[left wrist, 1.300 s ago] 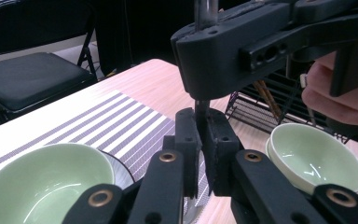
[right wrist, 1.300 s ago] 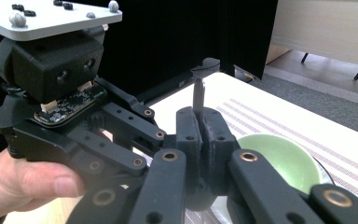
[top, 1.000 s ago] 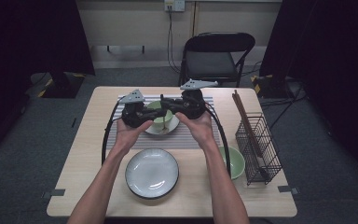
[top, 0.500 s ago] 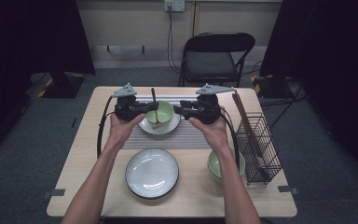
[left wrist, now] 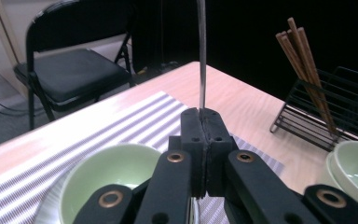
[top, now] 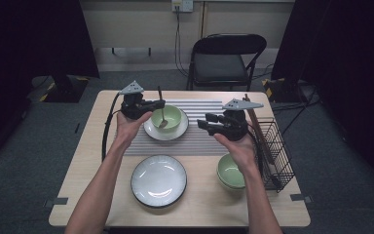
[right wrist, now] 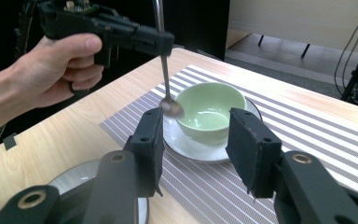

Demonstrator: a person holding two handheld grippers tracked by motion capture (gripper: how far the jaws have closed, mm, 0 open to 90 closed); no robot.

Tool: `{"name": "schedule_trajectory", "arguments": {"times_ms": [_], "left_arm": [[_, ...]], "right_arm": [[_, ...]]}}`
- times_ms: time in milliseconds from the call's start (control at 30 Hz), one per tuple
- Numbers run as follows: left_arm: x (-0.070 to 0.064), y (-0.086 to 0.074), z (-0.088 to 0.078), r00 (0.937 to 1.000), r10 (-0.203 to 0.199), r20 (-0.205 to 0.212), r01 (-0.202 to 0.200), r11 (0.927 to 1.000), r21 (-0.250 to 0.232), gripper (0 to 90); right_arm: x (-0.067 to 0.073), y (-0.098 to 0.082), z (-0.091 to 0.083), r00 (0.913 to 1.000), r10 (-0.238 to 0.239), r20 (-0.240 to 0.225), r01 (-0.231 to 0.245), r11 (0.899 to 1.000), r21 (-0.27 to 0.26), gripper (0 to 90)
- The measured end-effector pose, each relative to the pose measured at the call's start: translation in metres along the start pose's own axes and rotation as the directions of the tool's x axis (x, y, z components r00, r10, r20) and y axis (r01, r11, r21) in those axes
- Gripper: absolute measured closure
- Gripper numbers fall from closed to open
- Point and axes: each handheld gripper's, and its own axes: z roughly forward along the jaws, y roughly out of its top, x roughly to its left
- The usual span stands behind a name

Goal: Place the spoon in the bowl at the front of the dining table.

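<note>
Metal spoon (top: 161, 108), upright, pinched by its handle in the closed left tool (top: 159, 103); its scoop hangs at the rim of the green bowl (top: 169, 117) on a white saucer (top: 152, 131). Right tool (top: 203, 123): empty, jaws just opening, apart from the bowl. Risk: the thin handle may swivel in the pads and knock the bowl. Surface: pale wood desk (top: 87, 161), striped mat (top: 199, 141), grey plate (top: 158, 180), second green bowl (top: 230, 171), wire rack (top: 275, 146) holding chopsticks (top: 256, 122). Room: black folding chair (top: 224, 61), grey floor.
</note>
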Motion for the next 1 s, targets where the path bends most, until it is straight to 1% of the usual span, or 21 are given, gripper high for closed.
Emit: {"name": "schedule_trajectory", "arguments": {"times_ms": [67, 100, 167, 200, 233, 300, 333, 367, 400, 433, 467, 600, 700, 767, 800, 900, 1000], "left_arm": [[0.002, 0.0, 0.002, 1.0, 0.009, 0.002, -0.009, 0.9999, -0.01, 89.7], [0.003, -0.001, 0.003, 1.0, 0.006, -0.004, -0.006, 0.9999, -0.013, 89.7], [0.005, -0.005, 0.006, 0.9999, 0.005, -0.009, -0.005, 1.0, -0.007, 89.7], [0.006, -0.007, 0.007, 1.0, 0.001, -0.006, -0.001, 1.0, -0.008, 89.7], [0.006, -0.01, 0.008, 0.9999, -0.014, 0.003, 0.014, 0.9999, -0.01, 89.7], [0.007, -0.013, 0.011, 0.9998, -0.02, 0.003, 0.02, 0.9997, -0.012, 89.6], [0.007, -0.013, 0.012, 0.9997, -0.024, -0.002, 0.024, 0.9997, -0.008, 89.6], [0.007, -0.014, 0.012, 0.9999, -0.017, -0.001, 0.017, 0.9998, -0.004, 89.6], [0.007, -0.014, 0.013, 0.9998, -0.019, 0.0, 0.019, 0.9998, 0.004, 89.6], [0.007, -0.014, 0.013, 0.9999, -0.013, -0.008, 0.013, 0.9998, 0.012, 89.5], [0.006, -0.015, 0.014, 0.9999, -0.011, -0.007, 0.012, 0.9998, 0.016, 89.5], [0.007, -0.019, 0.017, 0.9998, -0.02, -0.008, 0.02, 0.9996, 0.022, 89.1], [0.007, -0.024, 0.018, 0.9996, -0.024, -0.012, 0.024, 0.9989, 0.04, 88.2], [0.005, -0.027, 0.02, 0.9996, -0.028, -0.01, 0.028, 0.9978, 0.061, 87.5], [0.006, -0.028, 0.02, 0.9996, -0.025, -0.012, 0.025, 0.9972, 0.07, 87.5], [0.006, -0.031, 0.019, 0.9992, -0.038, -0.015, 0.039, 0.9976, 0.058, 87.3], [0.007, -0.035, 0.019, 0.9992, -0.037, -0.018, 0.038, 0.9963, 0.077, 86.9]], "right_arm": [[-0.002, -0.004, -0.004, 1.0, 0.005, 0.004, -0.005, 1.0, -0.001, 56.2], [-0.003, -0.006, -0.006, 1.0, 0.008, 0.006, -0.008, 1.0, -0.004, 56.3], [-0.004, -0.011, -0.008, 0.9999, 0.012, 0.008, -0.012, 1.0, -0.003, 56.3], [-0.005, -0.013, -0.01, 0.9999, 0.014, 0.009, -0.014, 1.0, -0.002, 56.3], [-0.005, -0.015, -0.011, 0.9998, 0.019, 0.01, -0.019, 1.0, -0.001, 56.3], [-0.006, -0.018, -0.013, 0.9997, 0.021, 0.013, -0.021, 1.0, 0.002, 56.2], [-0.006, -0.02, -0.014, 0.9996, 0.023, 0.016, -0.023, 1.0, 0.004, 56.3], [-0.006, -0.021, -0.015, 0.9996, 0.021, 0.017, -0.021, 1.0, 0.005, 56.2], [-0.007, -0.022, -0.016, 0.9995, 0.023, 0.02, -0.023, 1.0, 0.004, 56.0], [-0.007, -0.022, -0.018, 0.9995, 0.024, 0.022, -0.024, 1.0, 0.003, 55.9], [-0.007, -0.022, -0.019, 0.9994, 0.026, 0.022, -0.026, 1.0, 0.0, 55.6], [-0.006, -0.022, -0.025, 0.9993, 0.024, 0.027, -0.024, 1.0, -0.013, 53.8], [-0.006, -0.023, -0.028, 0.9992, 0.025, 0.032, -0.025, 1.0, -0.018, 52.2], [-0.007, -0.026, -0.029, 0.9991, 0.032, 0.029, -0.032, 0.999, -0.024, 49.6], [-0.008, -0.027, -0.029, 0.9986, 0.037, 0.037, -0.036, 0.999, -0.028, 47.9], [-0.01, -0.033, -0.03, 0.9982, 0.044, 0.04, -0.043, 0.999, -0.021, 44.6], [-0.013, -0.037, -0.031, 0.997, 0.062, 0.046, -0.061, 0.998, -0.012, 42.7]]}}
